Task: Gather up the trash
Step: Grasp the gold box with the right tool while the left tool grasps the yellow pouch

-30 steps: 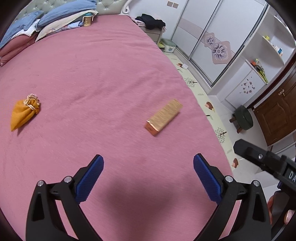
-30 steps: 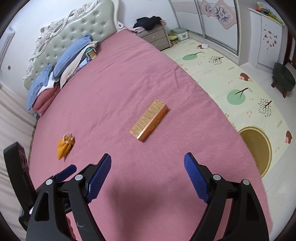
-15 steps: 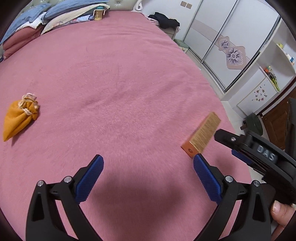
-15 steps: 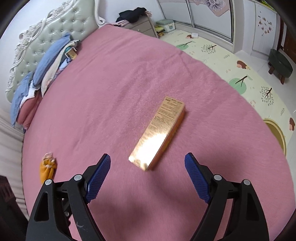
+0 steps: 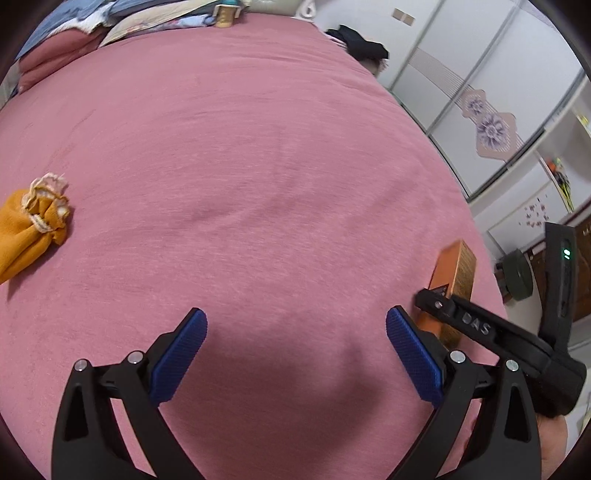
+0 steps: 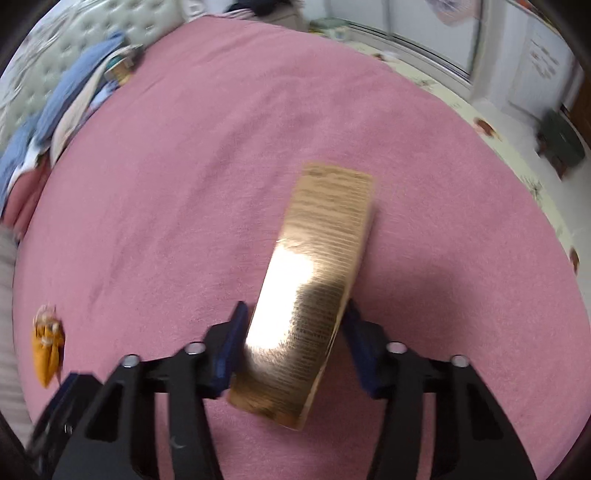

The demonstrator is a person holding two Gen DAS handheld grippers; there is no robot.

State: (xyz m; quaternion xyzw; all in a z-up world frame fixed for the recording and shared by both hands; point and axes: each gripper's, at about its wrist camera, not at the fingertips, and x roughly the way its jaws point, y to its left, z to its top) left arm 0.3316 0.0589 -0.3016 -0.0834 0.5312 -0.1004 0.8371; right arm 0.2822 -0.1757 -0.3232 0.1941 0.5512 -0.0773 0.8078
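Observation:
A long gold box lies on the pink bed. My right gripper has its blue pads against both long sides of the box's near half and is shut on it. In the left wrist view the box shows at the right, with the right gripper's black body over its near end. My left gripper is open and empty above bare bedspread. An orange drawstring pouch lies at the far left; it also shows in the right wrist view.
Pillows and folded bedding are piled at the headboard. The bed's right edge drops to a patterned floor mat. A dark green stool and wardrobe doors stand beyond.
My right gripper moved forward over the gold box and closed around it. My left gripper swung left, so the box shifted to the right edge of its view.

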